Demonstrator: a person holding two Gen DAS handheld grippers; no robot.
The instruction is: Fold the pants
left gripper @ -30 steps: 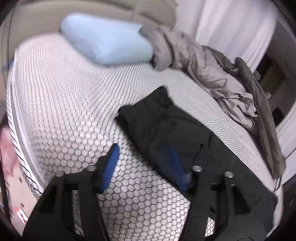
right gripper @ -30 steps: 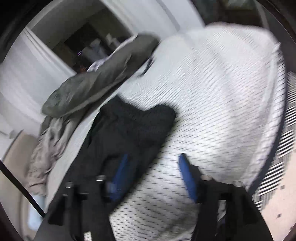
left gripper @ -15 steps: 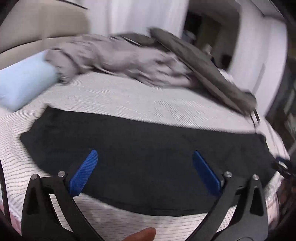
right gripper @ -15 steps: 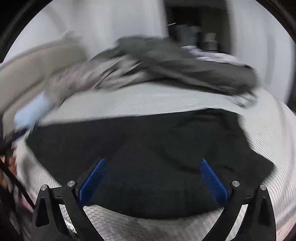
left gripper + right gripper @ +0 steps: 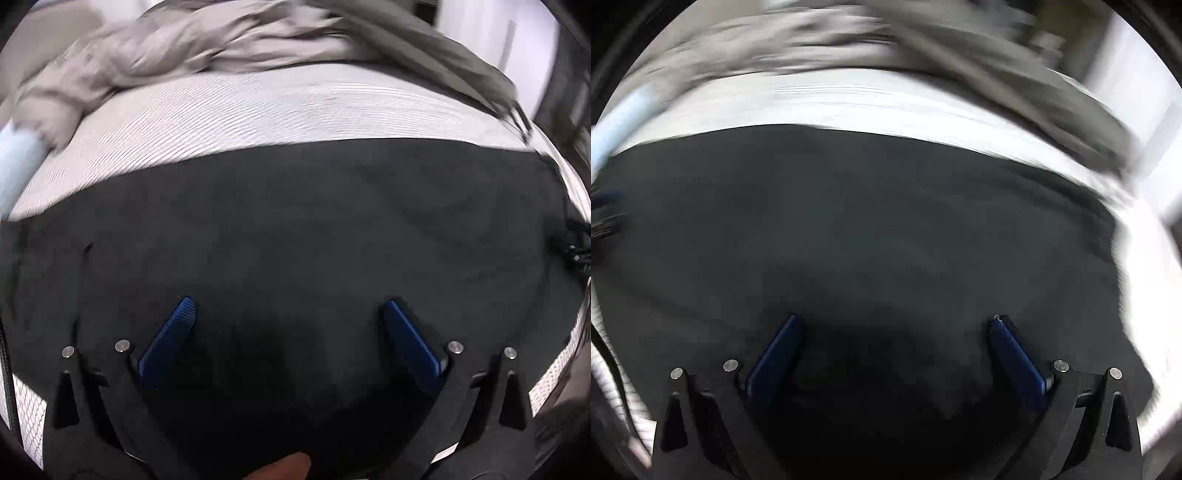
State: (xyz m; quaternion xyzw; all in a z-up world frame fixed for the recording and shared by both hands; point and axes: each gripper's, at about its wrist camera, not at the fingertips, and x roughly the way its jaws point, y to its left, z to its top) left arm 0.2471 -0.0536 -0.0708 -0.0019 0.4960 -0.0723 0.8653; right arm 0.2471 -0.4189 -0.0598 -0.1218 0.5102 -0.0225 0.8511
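Observation:
The black pants [image 5: 295,221] lie flat across the white honeycomb-patterned bed [image 5: 280,107] and fill most of both wrist views; in the right wrist view they [image 5: 868,229] reach from the left edge to the right. My left gripper [image 5: 288,306] is open, its blue fingers spread just above the dark cloth, holding nothing. My right gripper [image 5: 894,321] is open too, close over the pants and empty. Both views are motion-blurred.
A crumpled grey blanket [image 5: 207,48] and a darker grey garment [image 5: 454,62] lie along the far side of the bed. A light blue pillow [image 5: 14,166] sits at the left edge. The blanket also shows blurred in the right wrist view [image 5: 849,40].
Both grippers have moved down and forward toward the pants, which now fill far more of each view. Both stay open.

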